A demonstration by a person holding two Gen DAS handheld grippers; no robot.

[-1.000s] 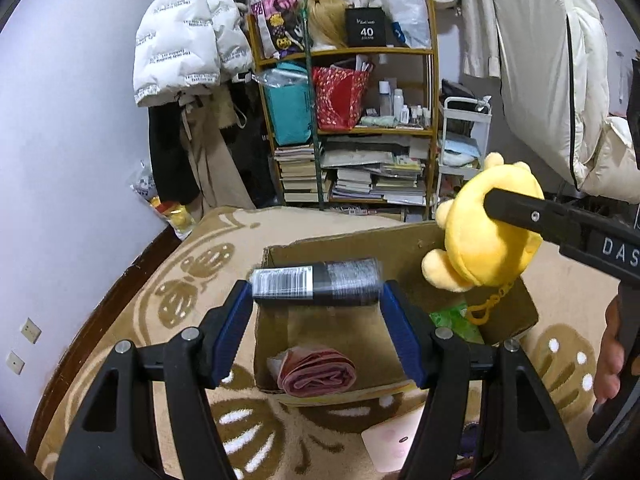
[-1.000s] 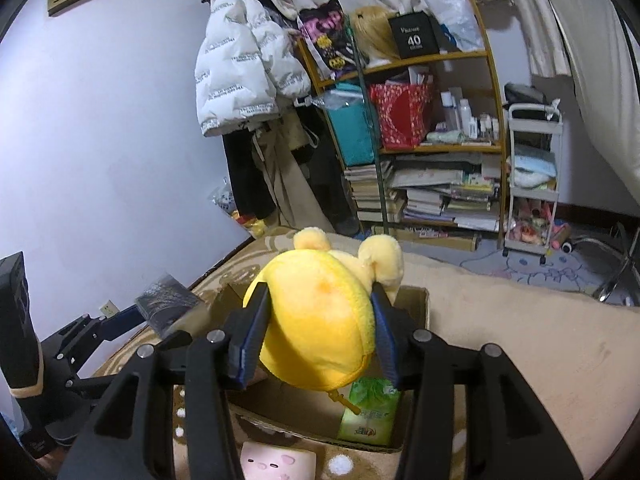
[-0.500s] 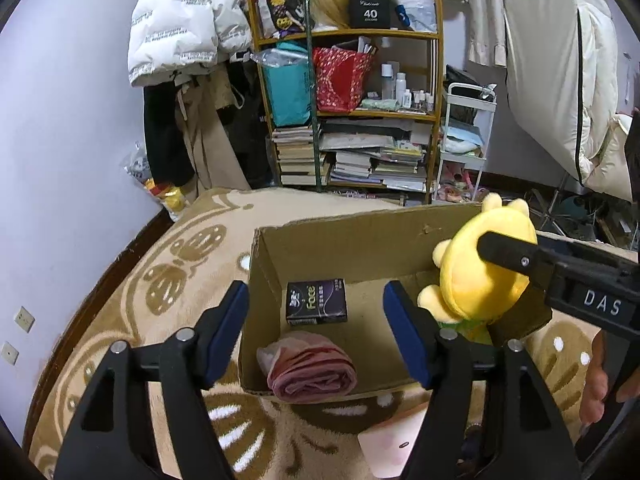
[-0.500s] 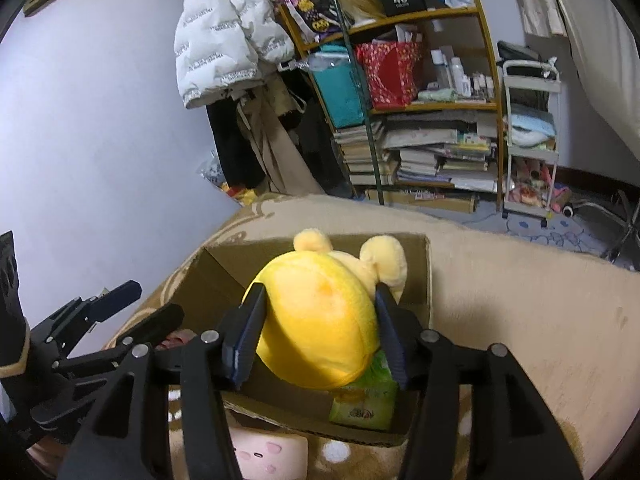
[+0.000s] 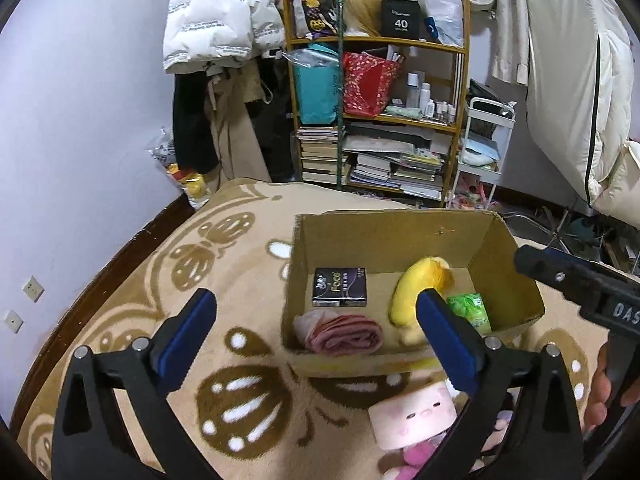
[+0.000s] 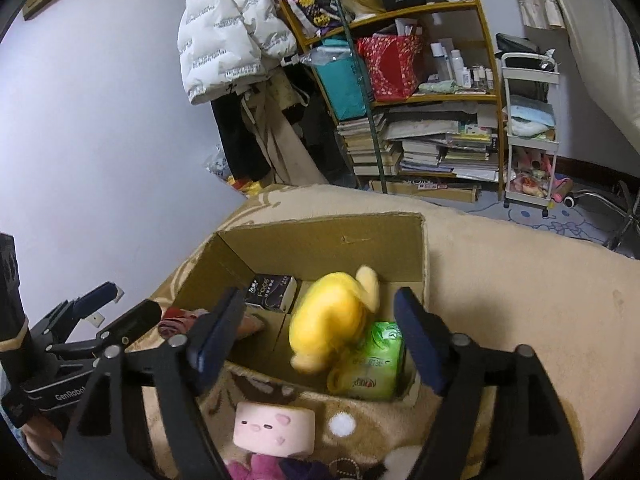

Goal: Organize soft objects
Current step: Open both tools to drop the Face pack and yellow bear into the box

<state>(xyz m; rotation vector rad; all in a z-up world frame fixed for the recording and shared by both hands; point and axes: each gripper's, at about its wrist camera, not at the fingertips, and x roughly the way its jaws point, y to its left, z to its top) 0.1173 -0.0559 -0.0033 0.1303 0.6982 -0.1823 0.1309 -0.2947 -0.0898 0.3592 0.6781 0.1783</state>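
Note:
An open cardboard box (image 5: pixel 384 236) (image 6: pixel 320 236) stands on a beige patterned blanket. In it lie a black tissue pack (image 5: pixel 340 292) (image 6: pixel 269 289), a rolled pink cloth (image 5: pixel 344 338), a green tissue pack (image 5: pixel 468 310) (image 6: pixel 372 364) and a yellow plush toy (image 5: pixel 416 292) (image 6: pixel 332 316). My left gripper (image 5: pixel 312 344) is open and empty, in front of the box. My right gripper (image 6: pixel 316 336) is open and empty above the plush. A pink square plush (image 5: pixel 412 416) (image 6: pixel 274 426) lies in front of the box.
A wooden shelf (image 5: pixel 380 120) packed with books, bags and bottles stands behind, with a white trolley (image 5: pixel 484 152) beside it. Coats (image 5: pixel 216 24) hang on the left wall. More pink and purple soft things (image 6: pixel 264 468) lie by the square plush.
The left gripper opened and dropped the black tissue pack into the box, then drew back. The right gripper lowered the yellow plush into the box and opened, letting it go.

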